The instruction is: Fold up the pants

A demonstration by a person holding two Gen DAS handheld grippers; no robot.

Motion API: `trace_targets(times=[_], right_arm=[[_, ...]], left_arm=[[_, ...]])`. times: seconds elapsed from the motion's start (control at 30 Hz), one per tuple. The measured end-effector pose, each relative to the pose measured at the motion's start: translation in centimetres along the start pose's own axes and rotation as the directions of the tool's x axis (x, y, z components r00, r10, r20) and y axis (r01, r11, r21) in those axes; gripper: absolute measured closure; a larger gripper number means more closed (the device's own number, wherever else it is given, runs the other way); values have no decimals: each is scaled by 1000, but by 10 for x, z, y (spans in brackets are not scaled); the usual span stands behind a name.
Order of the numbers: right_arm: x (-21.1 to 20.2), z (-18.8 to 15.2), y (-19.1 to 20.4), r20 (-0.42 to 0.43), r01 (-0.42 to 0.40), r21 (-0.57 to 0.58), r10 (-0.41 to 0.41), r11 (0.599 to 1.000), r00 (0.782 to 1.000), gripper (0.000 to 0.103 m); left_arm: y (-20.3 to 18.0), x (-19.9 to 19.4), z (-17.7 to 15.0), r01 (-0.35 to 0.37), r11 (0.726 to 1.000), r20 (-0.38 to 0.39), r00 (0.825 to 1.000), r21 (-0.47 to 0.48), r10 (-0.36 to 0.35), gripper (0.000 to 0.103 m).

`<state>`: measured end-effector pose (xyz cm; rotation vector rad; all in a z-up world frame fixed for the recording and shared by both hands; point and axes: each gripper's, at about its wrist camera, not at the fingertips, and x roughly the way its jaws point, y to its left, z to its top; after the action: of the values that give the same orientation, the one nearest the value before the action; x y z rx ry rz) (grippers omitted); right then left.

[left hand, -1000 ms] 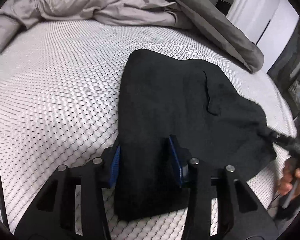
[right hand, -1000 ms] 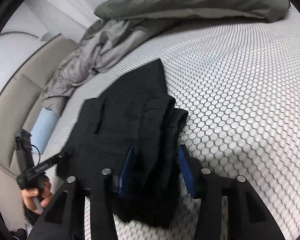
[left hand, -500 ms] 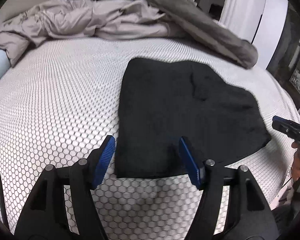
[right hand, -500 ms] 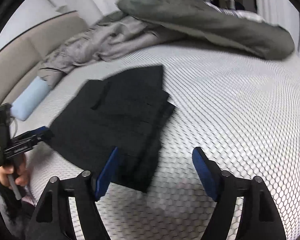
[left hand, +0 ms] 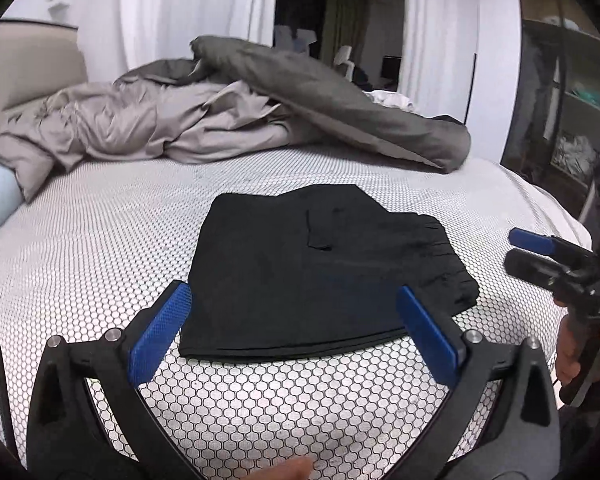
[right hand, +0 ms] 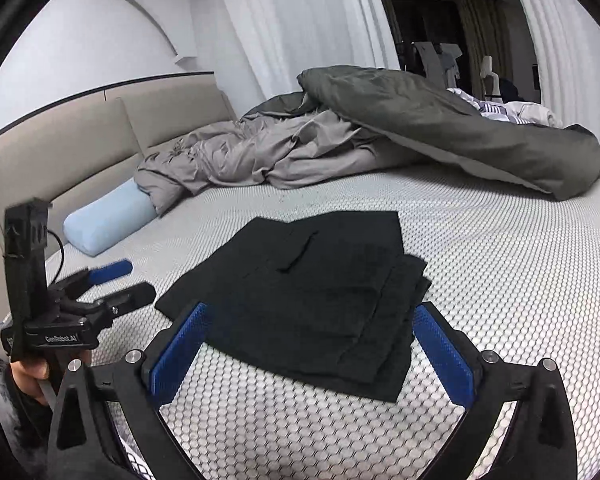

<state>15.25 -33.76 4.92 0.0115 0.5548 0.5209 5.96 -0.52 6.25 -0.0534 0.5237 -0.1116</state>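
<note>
1. Left gripper: jaws have just swung wide apart, nothing between the blue pads, clear of the cloth.
2. Right gripper: same story, jaws just opened wide and gripping nothing.
3. The black pants lie folded flat in a stacked bundle on the honeycomb-patterned mattress, just beyond both sets of fingertips.
4. Further back, a rumpled grey duvet and a pale blue pillow by the headboard.

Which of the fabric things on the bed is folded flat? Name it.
The black pants, a neat layered rectangle lying in front of both open claws. The grey duvet and the lighter grey sheet lie crumpled behind them.
</note>
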Motion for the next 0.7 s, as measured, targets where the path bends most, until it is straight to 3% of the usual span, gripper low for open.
trace_targets(times=[0.17,0.7], right_arm=[[0,-9,5,16,33,-22,-33,999,999,0],[-1,-19,11,12,32,-28,-31,999,999,0]], left_arm=[[-3,-3,-3,7,1000,-4,1000,-6,-7,1],[2,19,-5,9,1000,-41,999,-19,-10,1]])
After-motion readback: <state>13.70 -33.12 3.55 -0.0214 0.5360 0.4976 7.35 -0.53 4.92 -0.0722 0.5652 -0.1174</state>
